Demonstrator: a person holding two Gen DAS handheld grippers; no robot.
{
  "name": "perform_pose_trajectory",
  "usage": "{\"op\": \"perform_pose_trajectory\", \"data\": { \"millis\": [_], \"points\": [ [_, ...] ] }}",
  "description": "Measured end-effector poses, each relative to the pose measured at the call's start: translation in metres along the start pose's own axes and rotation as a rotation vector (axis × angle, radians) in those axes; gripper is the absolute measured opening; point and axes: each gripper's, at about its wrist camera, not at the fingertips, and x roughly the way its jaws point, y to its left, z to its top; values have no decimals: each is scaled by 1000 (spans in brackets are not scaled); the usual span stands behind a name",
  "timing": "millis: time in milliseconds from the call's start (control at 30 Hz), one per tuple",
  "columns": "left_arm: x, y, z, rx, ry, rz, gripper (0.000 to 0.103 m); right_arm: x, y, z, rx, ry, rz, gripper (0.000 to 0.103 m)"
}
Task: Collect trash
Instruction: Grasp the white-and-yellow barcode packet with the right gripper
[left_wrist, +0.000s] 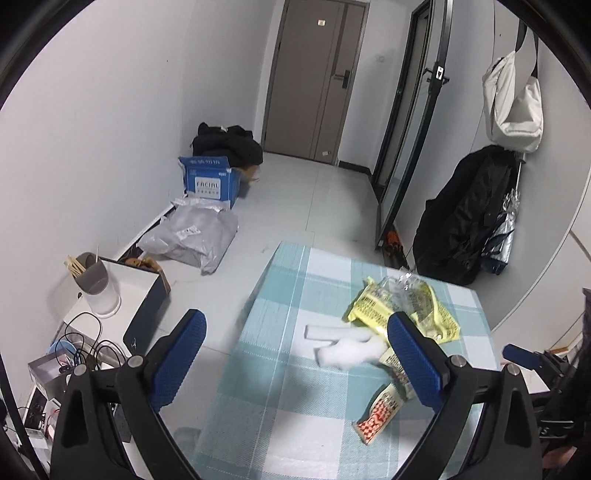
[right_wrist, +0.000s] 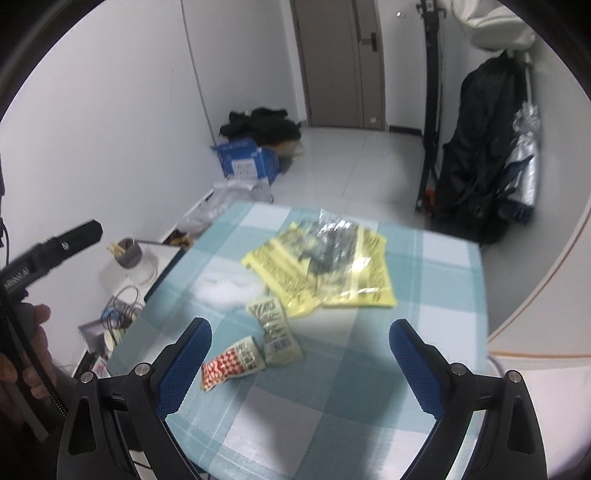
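**Trash lying loose on checked bench, both grippers empty**

Checked teal-and-white cloth is covering the bench (right_wrist: 332, 424), which is standing in a white-walled room with a pale tiled floor. Nearest the cameras, the left gripper (left_wrist: 295, 328) is hovering over the bench's left edge with its blue jaws spread wide and nothing between them. The right gripper (right_wrist: 301, 334) is likewise hanging over the near part of the bench, jaws wide apart and holding nothing; a hand (right_wrist: 31, 354) is showing at the left rim of the right wrist view.

Just beyond the jaws, a red-and-white checked wrapper (right_wrist: 231, 363) is lying flat, touching a pale printed packet (right_wrist: 275, 330). White tissue (left_wrist: 341, 345) is resting beside these, toward the bench's left side. Farther on, a yellow printed bag (right_wrist: 321, 278) is spreading across the middle of the bench with a crumpled clear plastic wrapper (right_wrist: 332, 230) sitting on top of it.

Beyond the bench, a grey mailer bag (left_wrist: 192, 240) and a blue carton (left_wrist: 208, 181) are sitting on the floor along the left wall. A black garment (left_wrist: 461, 218) is hanging at right, and a grey door (left_wrist: 314, 77) is closing off the far end.
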Motion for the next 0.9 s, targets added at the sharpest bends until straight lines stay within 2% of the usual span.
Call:
{"op": "perform_pose_trajectory", "data": {
  "millis": [200,333,467,700,900],
  "points": [
    [7,13,2,-36,46,-1,97,40,4,-2,6,100,13,96],
    [7,24,5,-64,48,4,97,66,5,-1,43,162,58,82],
    [10,34,5,-89,66,8,97,88,11,0,57,209,79,72],
    [16,42,2,-99,100,10,97,114,24,-4,31,249,64,56],
    [20,47,3,-98,114,25,97,118,35,-7,-39,231,17,39]
  ]
}}
